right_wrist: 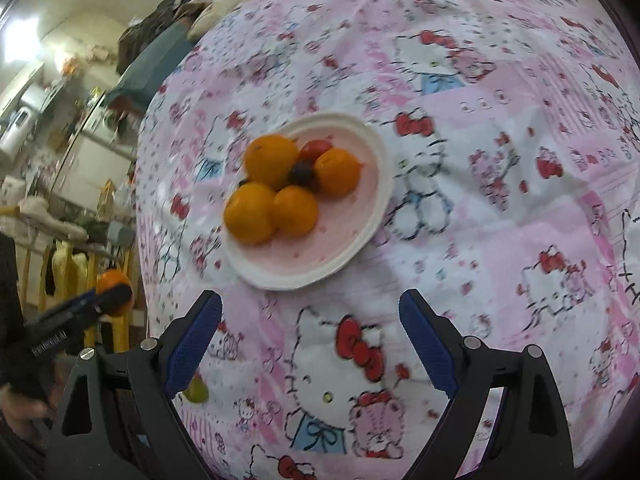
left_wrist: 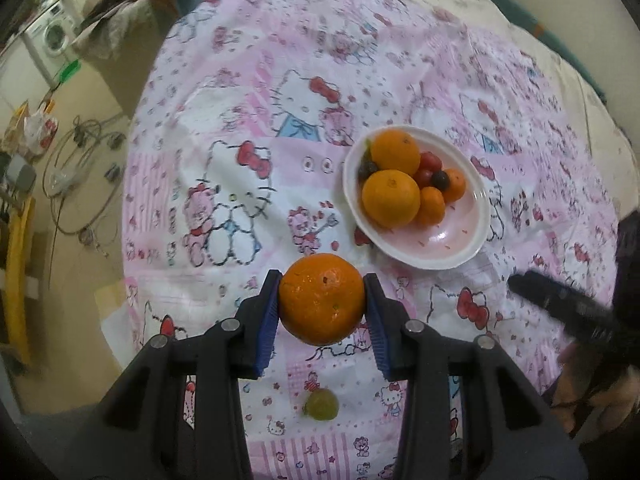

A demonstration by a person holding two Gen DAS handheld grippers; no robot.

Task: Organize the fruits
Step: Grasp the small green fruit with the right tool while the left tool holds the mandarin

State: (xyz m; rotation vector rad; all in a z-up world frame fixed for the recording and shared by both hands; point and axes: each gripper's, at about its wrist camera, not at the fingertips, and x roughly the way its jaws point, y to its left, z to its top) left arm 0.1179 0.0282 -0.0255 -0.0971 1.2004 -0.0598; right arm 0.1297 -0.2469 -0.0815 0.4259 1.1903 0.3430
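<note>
My left claw (left_wrist: 322,304) is clenched on an orange (left_wrist: 322,299) at its widest girth; firm, slightly slick rind, so moderate squeeze. A green grape (left_wrist: 321,403) lies below it, soft. Ahead-right sits the plate (left_wrist: 472,236); right claw (right_wrist: 310,344) is released, empty.

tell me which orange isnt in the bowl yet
The orange clamped between the left gripper pads, off the cloth. The other four orange fruits sit piled in the white bowl farther out.
</note>
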